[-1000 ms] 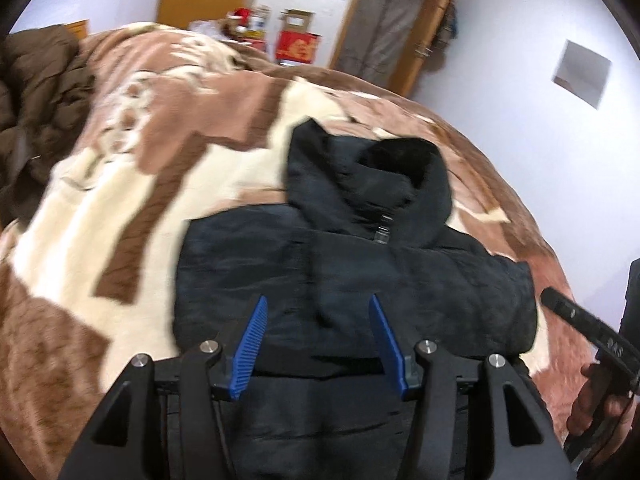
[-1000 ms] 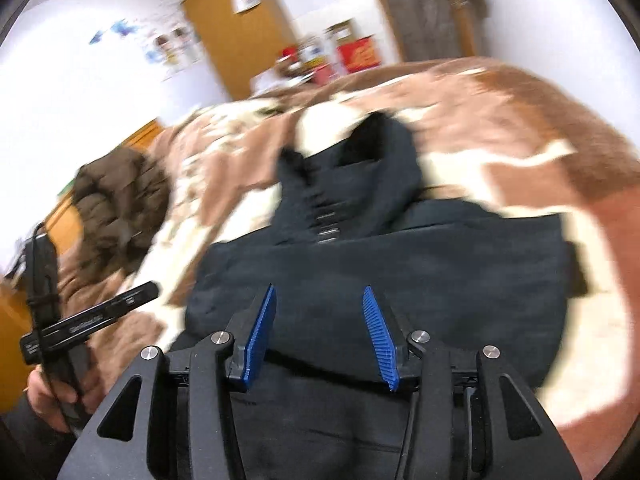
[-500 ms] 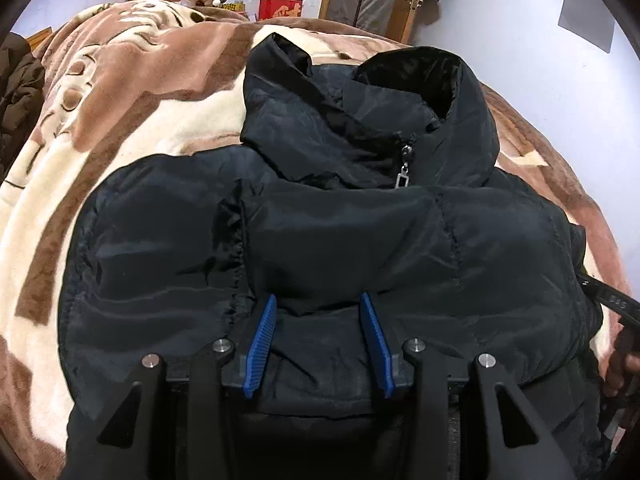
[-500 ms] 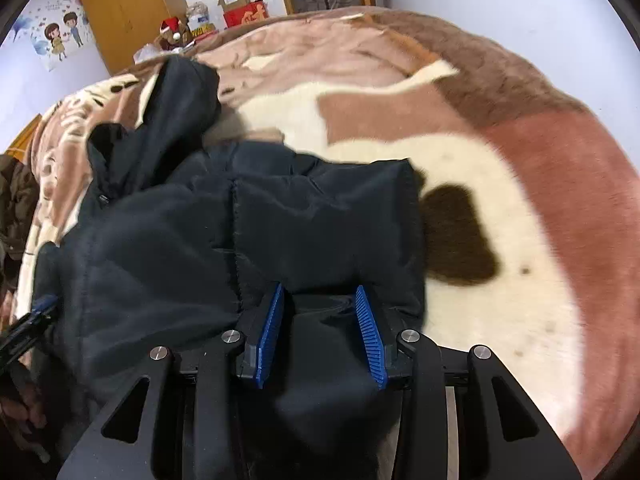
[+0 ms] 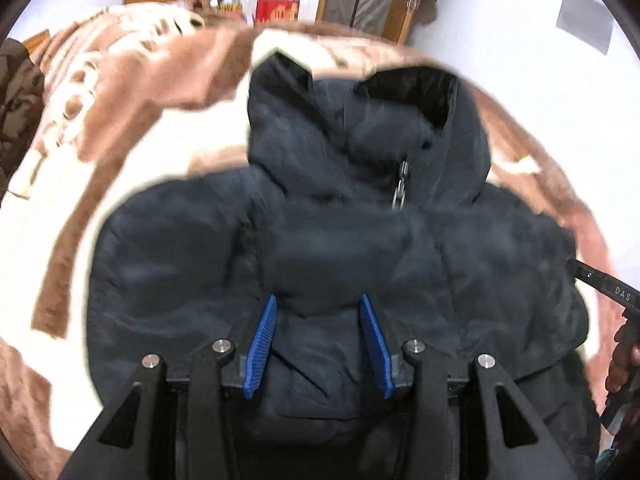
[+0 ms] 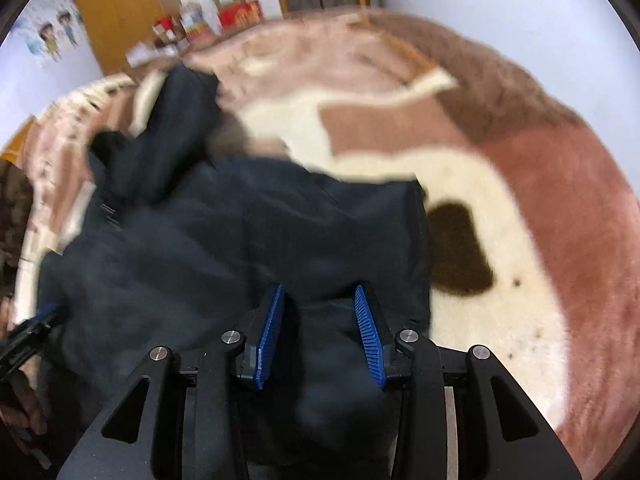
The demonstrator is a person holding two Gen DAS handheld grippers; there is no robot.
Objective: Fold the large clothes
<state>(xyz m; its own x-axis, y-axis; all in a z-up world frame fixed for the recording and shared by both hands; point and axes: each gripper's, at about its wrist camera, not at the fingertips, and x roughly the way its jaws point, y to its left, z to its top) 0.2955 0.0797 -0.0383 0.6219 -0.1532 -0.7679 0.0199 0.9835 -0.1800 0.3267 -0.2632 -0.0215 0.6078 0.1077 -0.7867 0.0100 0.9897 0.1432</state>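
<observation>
Left gripper [image 5: 318, 340]: blue pads set apart, a fold of the black jacket [image 5: 328, 248] bunched between them; whether the pads press the cloth cannot be told. Right gripper [image 6: 320, 334]: pads likewise apart, with jacket cloth lying between them near its right edge; grip also unclear.

Jacket: lies on a brown, pink and cream blanket [image 5: 120, 128] spread over a bed, hood end away from the grippers.

Left view only: hood [image 5: 372, 128] standing open, zip pull [image 5: 400, 188] hanging at the collar, grey panel [image 5: 586, 20] on the white wall, the right tool's black arm at the right edge.

Right view only: the jacket's straight right edge, a dark brown patch [image 6: 456, 252] on the cream blanket just beside it, cartoon stickers [image 6: 52, 36] on the wall, the left tool at the left edge.

Both views: wooden wardrobe [image 6: 116, 16], red boxes [image 5: 278, 8].

Change from half a second ago: both views are now blurred; the hood sits lower in the left view, and more blanket shows above it. Pad gaps look unchanged.
</observation>
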